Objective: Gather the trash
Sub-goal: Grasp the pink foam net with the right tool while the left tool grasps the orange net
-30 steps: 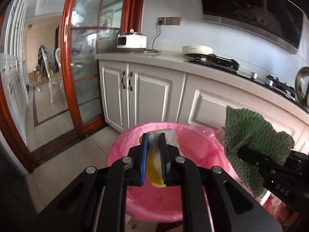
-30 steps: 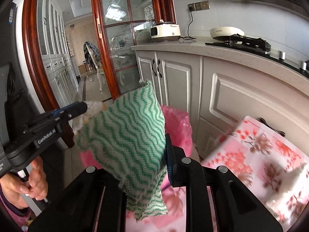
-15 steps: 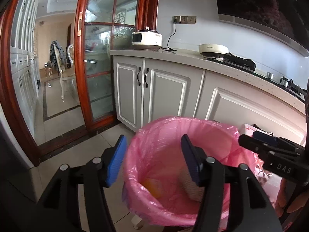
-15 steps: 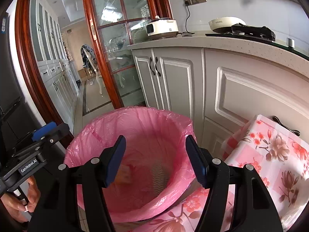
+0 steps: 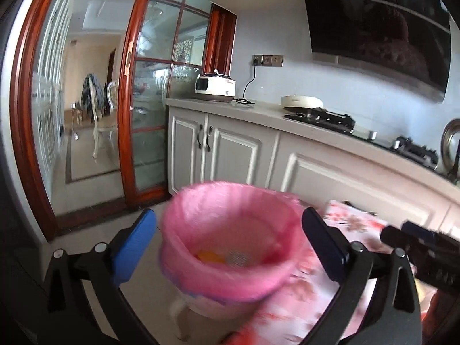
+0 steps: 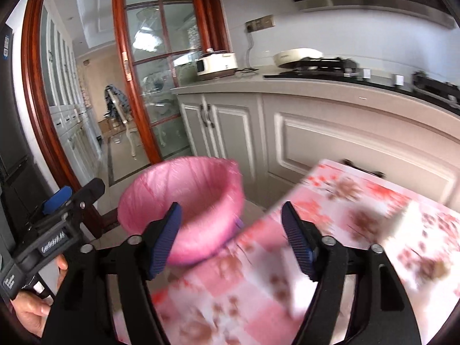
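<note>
One bin (image 5: 230,247), round, lined with a thin, crinkled pink plastic bag folded over its rim, stands on the tiled floor beside the corner of a low worktop (image 6: 330,230). Contents, seen from the left wrist: a yellow-orange piece (image 5: 211,256) and a pale, mesh-textured piece (image 5: 238,256), lying side by side at the bottom; both blurred. The worktop is covered with a glossy cloth printed with red and brown flowers on pink and white squares.

Left gripper (image 5: 228,234): black frame, blue ribbed pads, jaws opening wide with nothing gripped; the bin shows beyond the gap.

Right gripper (image 6: 231,234): same build, jaws opening, nothing between them, over the worktop edge next to the bin.

Behind: grey panelled cabinets (image 5: 224,149), a stone counter with a white cooker (image 5: 215,87).
</note>
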Motion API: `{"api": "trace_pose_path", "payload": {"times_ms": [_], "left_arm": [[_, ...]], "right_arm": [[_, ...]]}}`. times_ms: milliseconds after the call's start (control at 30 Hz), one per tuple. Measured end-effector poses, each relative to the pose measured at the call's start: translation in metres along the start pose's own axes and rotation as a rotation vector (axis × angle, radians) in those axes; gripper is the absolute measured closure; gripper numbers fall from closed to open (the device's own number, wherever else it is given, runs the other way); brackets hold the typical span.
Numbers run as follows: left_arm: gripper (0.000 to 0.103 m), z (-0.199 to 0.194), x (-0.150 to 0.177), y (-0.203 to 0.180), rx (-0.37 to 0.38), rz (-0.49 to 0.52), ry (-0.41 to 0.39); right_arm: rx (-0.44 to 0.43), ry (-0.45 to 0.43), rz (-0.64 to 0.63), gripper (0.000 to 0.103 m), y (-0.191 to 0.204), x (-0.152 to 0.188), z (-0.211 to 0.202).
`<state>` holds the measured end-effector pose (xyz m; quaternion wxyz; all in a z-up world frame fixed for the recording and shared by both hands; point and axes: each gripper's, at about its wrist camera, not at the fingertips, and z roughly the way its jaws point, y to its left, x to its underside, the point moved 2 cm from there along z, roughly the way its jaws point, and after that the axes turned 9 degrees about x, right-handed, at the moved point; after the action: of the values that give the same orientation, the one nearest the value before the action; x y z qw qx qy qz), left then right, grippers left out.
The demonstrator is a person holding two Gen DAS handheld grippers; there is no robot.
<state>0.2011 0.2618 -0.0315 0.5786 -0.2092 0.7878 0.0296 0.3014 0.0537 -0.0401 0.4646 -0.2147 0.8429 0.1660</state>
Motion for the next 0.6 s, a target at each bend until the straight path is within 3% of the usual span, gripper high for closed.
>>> {"api": "trace_pose_path", "payload": {"times_ms": [167, 300, 467, 600], "left_arm": [[0.005, -0.017, 0.034, -0.041, 0.108, -0.031, 0.075], [0.005, -0.028, 0.064, -0.084, 0.159, 0.053, 0.125], [0.005, -0.042, 0.088, -0.13, 0.203, 0.163, 0.148], [0.005, -0.048, 0.103, -0.151, 0.219, 0.2, 0.18]], "right_arm": [[0.092, -0.025, 0.0, 0.027, -0.034, 0.033, -0.056], [0.186, -0.055, 0.012, 0.024, -0.069, 0.066, -0.095], [0.283, -0.025, 0.075, 0.024, -0.113, 0.111, -0.127], [0.308, -0.011, 0.103, 0.024, -0.13, 0.132, -0.139]]}}
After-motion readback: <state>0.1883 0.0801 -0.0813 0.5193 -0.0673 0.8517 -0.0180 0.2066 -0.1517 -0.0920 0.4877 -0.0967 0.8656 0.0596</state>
